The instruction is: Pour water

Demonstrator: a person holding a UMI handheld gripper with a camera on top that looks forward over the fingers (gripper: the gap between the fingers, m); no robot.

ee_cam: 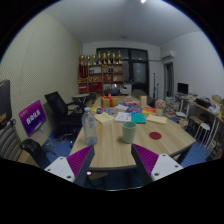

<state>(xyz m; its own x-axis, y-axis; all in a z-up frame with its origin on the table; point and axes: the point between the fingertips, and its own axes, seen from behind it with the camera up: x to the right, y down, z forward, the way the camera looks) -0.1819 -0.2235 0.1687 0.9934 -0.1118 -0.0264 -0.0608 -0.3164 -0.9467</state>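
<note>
Gripper view is taking in a cluttered office, with a clear plastic water bottle [90, 128] standing upright near the close edge of a long pale wooden table [115, 150], well beyond the gripper [112, 162]. The tool is hanging released, its two fingers spread wide with nothing between them, purple pads [148, 160] facing inward.

By the look of it, the pouring job is only getting under way: the approach is the step in hand, and the next move is likely calling for a reach forward and slightly left to bracket the bottle's smooth, rounded body before closing on it.

A teal cup [127, 130], perhaps the vessel to be filled, is sitting just right of the bottle. A flat red disc [155, 135] and scattered papers are lying farther along the tabletop. Black office chairs [62, 108] are crowding the left side, and red shelving [102, 68] is lining the far white wall.
</note>
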